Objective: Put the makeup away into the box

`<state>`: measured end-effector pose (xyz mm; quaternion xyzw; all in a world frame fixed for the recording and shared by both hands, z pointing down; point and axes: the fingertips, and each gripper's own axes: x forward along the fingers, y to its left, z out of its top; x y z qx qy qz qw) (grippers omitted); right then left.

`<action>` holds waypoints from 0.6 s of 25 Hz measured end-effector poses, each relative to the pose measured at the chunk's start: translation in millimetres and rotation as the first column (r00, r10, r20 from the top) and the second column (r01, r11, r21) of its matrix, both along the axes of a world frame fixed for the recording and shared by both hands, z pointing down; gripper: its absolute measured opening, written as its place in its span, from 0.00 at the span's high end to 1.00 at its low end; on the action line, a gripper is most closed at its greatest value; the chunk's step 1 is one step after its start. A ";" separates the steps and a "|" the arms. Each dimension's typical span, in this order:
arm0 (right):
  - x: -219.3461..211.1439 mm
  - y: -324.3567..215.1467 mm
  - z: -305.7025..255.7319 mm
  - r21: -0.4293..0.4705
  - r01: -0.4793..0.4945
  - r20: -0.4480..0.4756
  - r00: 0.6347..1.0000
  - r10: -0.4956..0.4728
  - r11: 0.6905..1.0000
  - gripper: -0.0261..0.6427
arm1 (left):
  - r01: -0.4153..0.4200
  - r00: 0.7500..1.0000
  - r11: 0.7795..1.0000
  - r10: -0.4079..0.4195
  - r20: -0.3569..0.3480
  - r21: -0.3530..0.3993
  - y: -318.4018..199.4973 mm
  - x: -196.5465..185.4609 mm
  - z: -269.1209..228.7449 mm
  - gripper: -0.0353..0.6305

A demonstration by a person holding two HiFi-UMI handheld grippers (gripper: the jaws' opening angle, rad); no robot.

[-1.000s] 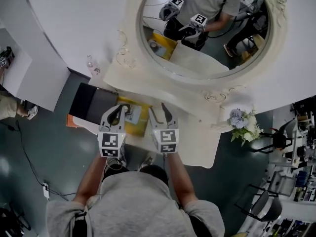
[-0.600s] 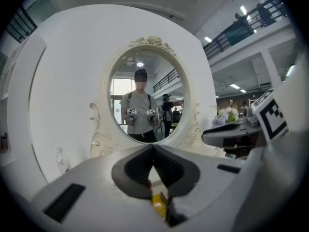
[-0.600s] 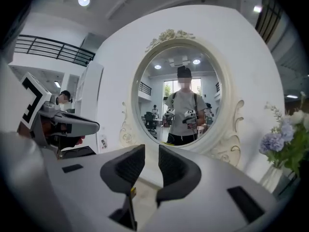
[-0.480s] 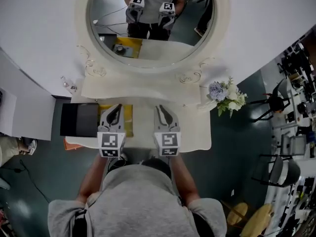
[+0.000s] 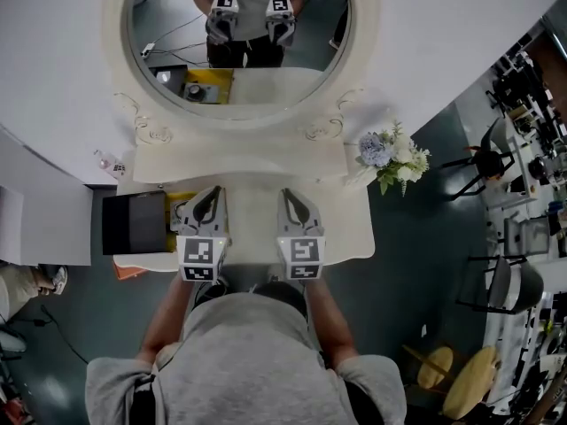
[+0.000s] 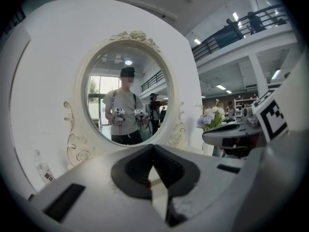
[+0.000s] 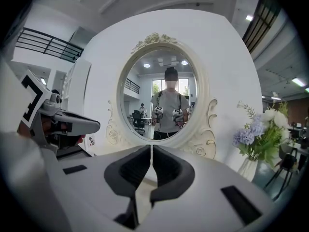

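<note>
- The left hand-held gripper (image 5: 208, 193) was held over the left part of the tabletop (image 5: 252, 233), pointing at the mirror (image 5: 239, 25); its jaws were pressed together at the tips, and I could not make out anything pinched between them
- The right hand-held gripper (image 5: 289, 193) was just beside it, level with it and pointing the same way; its jaws were closing and stood all but pressed together, with only a thin slit and nothing between them
- A yellow box (image 5: 180, 204) lay at the tabletop's left, partly under the left hand-held gripper; the mirror showed a round thing on it, likely the makeup, too small to tell
- A dark panel (image 5: 133, 223) lay just beside the yellow box, at the tabletop's left edge
- Flowers (image 5: 390, 156) stood at the back right corner, well apart from both hand-held grippers
- A small bottle (image 5: 108, 163) stood at the back left, near the mirror's frame
</note>
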<state>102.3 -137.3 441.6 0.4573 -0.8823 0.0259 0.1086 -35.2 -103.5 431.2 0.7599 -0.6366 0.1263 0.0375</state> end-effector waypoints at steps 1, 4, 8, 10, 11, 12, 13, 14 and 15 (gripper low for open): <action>0.2 0.3 0.5 0.000 0.000 0.001 1.000 0.000 1.000 0.92 | 0.000 1.000 1.000 0.000 0.002 -0.002 0.4 0.3 1.1 0.94; 0.1 0.4 1.7 0.000 0.000 0.004 1.000 0.000 1.000 0.92 | 0.000 1.000 1.000 0.000 0.001 -0.006 1.5 0.2 3.3 0.94; 0.2 0.1 2.2 -0.004 0.001 0.011 1.000 -0.001 1.000 0.92 | 0.005 1.000 1.000 -0.005 0.004 -0.012 2.1 -0.5 4.6 0.94; 0.0 -0.3 1.9 -0.002 0.003 0.012 1.000 -0.003 1.000 0.92 | 0.006 1.000 1.000 -0.006 0.004 -0.013 1.9 -0.5 4.8 0.94; 0.0 -0.7 1.6 -0.001 0.003 0.013 1.000 -0.003 1.000 0.92 | 0.006 1.000 1.000 -0.006 0.004 -0.012 1.7 -0.3 4.7 0.94; 0.1 -1.1 1.2 -0.001 0.003 0.014 1.000 -0.003 1.000 0.92 | 0.005 1.000 1.000 -0.005 0.004 -0.012 1.3 0.1 4.5 0.94; 0.4 -1.6 0.8 -0.002 0.002 0.014 1.000 -0.002 1.000 0.92 | 0.004 1.000 1.000 -0.004 0.004 -0.013 1.0 0.5 4.4 0.94; 0.7 -2.1 0.5 -0.002 0.001 0.014 1.000 -0.001 1.000 0.92 | 0.003 1.000 1.000 -0.003 0.004 -0.014 0.6 0.9 4.3 0.94; 1.0 -2.5 0.3 -0.001 0.000 0.013 1.000 0.000 1.000 0.92 | 0.003 1.000 1.000 -0.003 0.005 -0.014 0.4 1.1 4.3 0.94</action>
